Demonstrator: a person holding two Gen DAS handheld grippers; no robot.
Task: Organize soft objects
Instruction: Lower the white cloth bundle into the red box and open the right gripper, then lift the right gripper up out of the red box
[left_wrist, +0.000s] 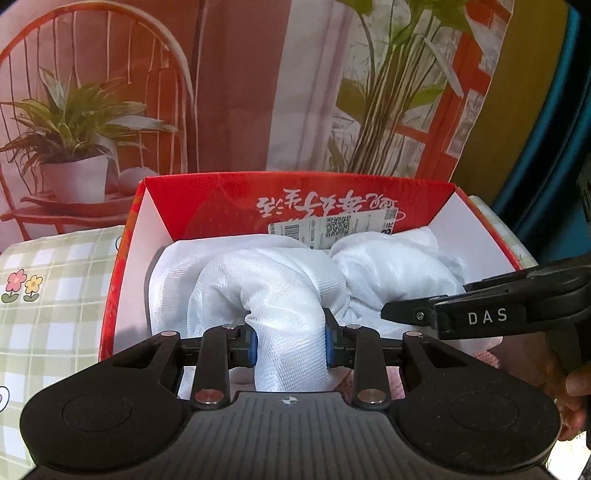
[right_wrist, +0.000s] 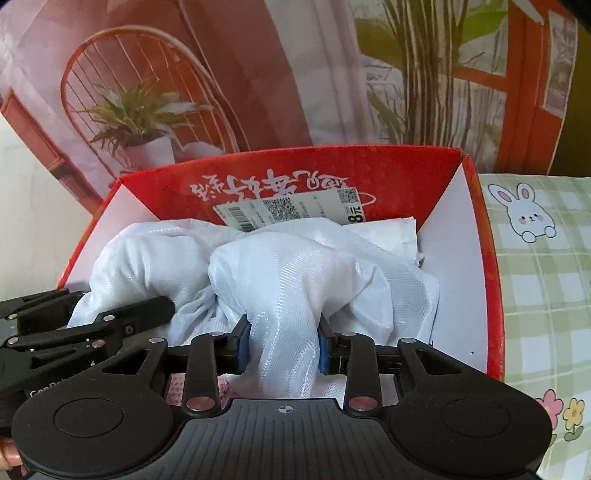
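Note:
A white shiny mesh cloth (left_wrist: 266, 280) lies bunched inside a red cardboard box (left_wrist: 295, 192) with white inner walls. My left gripper (left_wrist: 290, 341) is shut on a thick fold of the cloth at the box's near edge. In the right wrist view the same cloth (right_wrist: 280, 266) fills the box (right_wrist: 480, 258), and my right gripper (right_wrist: 282, 345) is shut on another fold of it. Each gripper shows in the other's view: the right one (left_wrist: 480, 314) at the right, the left one (right_wrist: 92, 325) at the left. A bit of pink fabric (right_wrist: 177, 391) shows under the cloth.
The box stands on a green checked cloth with bunny and flower prints (right_wrist: 535, 277). A printed backdrop of a red chair and potted plants (left_wrist: 92, 129) hangs behind. A barcode label (left_wrist: 332, 227) sticks to the box's far wall. A hand (left_wrist: 569, 387) holds the right gripper.

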